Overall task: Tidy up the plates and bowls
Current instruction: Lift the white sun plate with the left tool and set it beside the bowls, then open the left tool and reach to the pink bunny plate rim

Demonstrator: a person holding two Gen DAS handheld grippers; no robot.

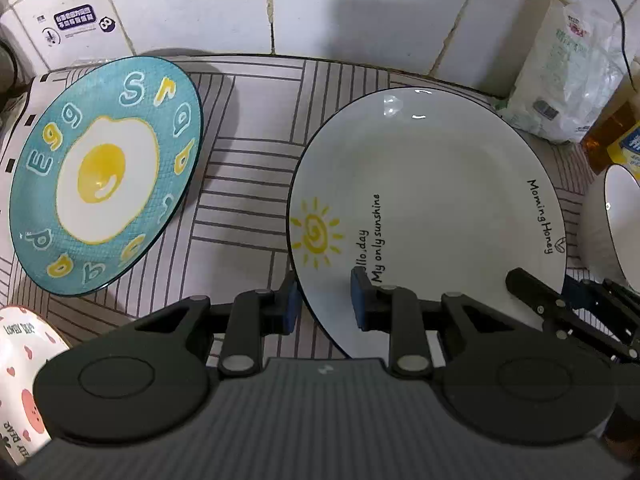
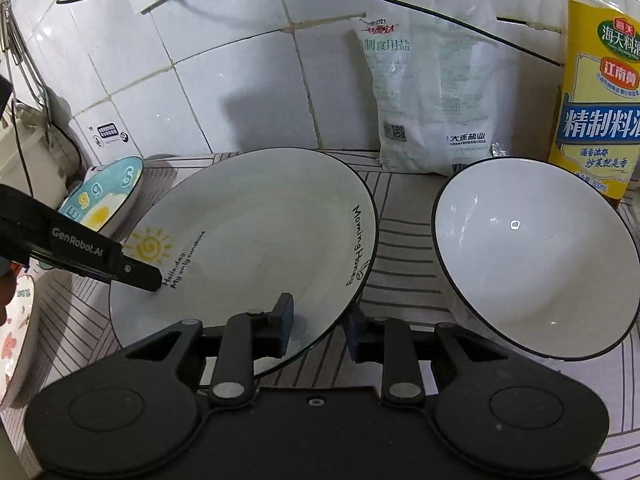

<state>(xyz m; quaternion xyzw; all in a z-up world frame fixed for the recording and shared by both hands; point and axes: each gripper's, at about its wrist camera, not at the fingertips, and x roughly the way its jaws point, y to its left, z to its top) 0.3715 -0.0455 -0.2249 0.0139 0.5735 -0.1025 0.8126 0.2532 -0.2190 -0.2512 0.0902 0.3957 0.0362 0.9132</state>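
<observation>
Both grippers straddled white plate (image 1: 432, 200) near rim, jaws narrow, pads not visibly pressing. Left gripper (image 1: 325, 300), right gripper (image 2: 318, 326). Risked slipping, knocking white bowl (image 2: 536, 256) at right.

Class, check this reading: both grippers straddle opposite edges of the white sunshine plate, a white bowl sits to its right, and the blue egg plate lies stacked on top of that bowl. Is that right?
Not quite. The blue egg plate is not on the white bowl; it lies alone on the mat, left of the sunshine plate, as the left wrist view shows. The rest holds.
</observation>
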